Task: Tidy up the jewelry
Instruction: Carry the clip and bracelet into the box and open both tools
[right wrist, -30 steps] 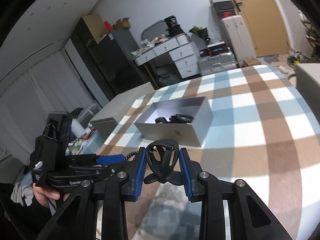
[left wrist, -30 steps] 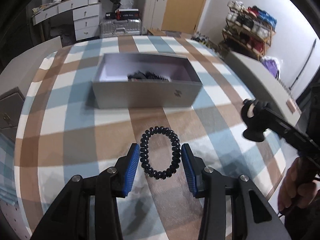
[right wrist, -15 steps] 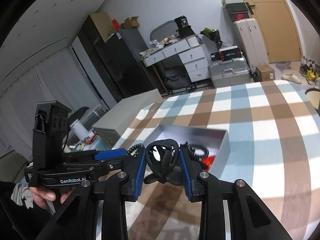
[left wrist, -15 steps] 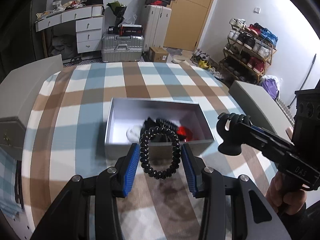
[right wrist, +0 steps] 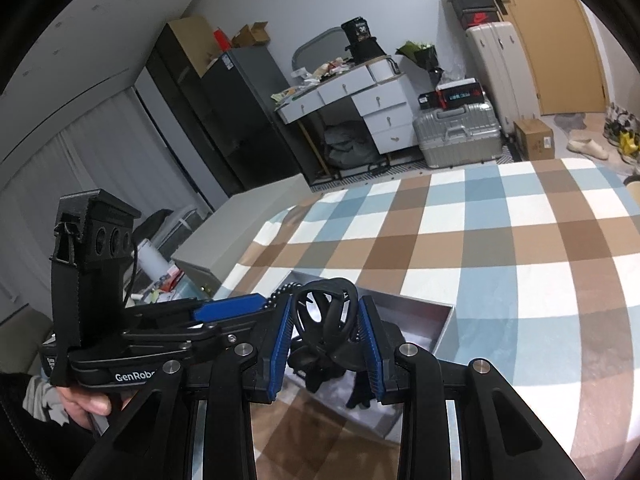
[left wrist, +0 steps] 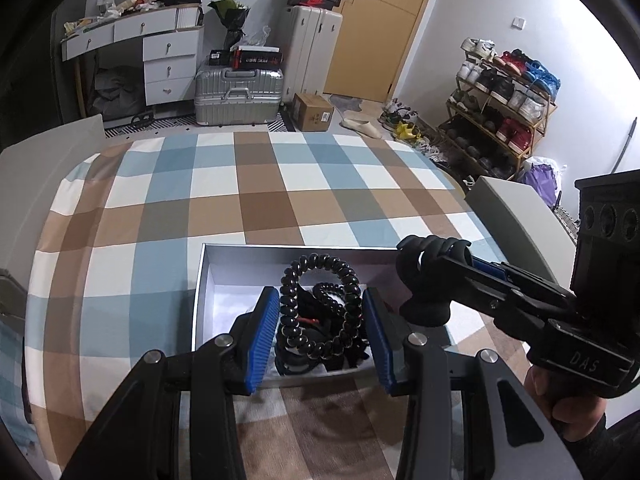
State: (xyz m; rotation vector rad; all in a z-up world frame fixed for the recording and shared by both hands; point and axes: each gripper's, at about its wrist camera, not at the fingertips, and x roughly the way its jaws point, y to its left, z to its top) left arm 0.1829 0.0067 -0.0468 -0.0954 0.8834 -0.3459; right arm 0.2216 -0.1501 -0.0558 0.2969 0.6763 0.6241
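The left tool [left wrist: 320,332] is clamped on a black coiled bracelet [left wrist: 318,308], its blue pads [left wrist: 262,332] pressing the loop from both sides. The bracelet stands upright between them, directly over the open grey box [left wrist: 204,280], above the far half of the box's interior. In the box lies a tangle of dark jewelry [left wrist: 316,340] with a bit of red showing among it; the separate pieces cannot be told apart.

The right tool [right wrist: 326,336] is closed on a black hair claw clip [right wrist: 324,320], whose curved prongs rise between the blue pads. In the left wrist view the clip [left wrist: 426,276] hangs at the box's right end, just over its rim, with the right tool's arm stretching back to a hand [left wrist: 560,400] at the picture's lower right. In the right wrist view the left tool [right wrist: 228,308] lies to the left, held by a hand [right wrist: 86,402] at the lower left edge.

The box sits on a worktop covered by a blue, brown and white checked cloth [left wrist: 168,216].
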